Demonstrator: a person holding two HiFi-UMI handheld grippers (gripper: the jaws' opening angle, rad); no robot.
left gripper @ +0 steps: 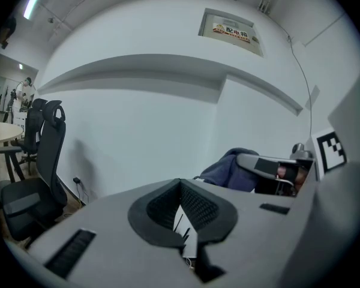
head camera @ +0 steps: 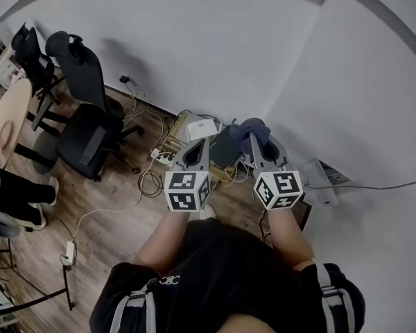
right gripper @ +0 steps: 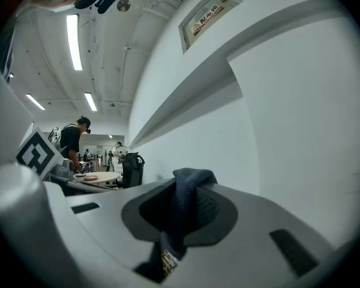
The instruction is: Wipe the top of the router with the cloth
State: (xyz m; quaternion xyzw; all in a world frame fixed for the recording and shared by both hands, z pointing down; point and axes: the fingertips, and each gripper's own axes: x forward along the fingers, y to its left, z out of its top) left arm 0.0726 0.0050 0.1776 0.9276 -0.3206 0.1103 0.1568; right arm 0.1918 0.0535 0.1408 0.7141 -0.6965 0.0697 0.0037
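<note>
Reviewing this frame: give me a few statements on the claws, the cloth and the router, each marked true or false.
1. The right claw grips the dark blue cloth. True.
2. The left claw holds a corner of the cloth as well. False: nothing sits between its jaws.
3. The cloth is pressed flat on top of the router. False: it hangs from the raised right claw, apart from the white router low by the wall.
4. A black office chair stands to the person's left. True.
</note>
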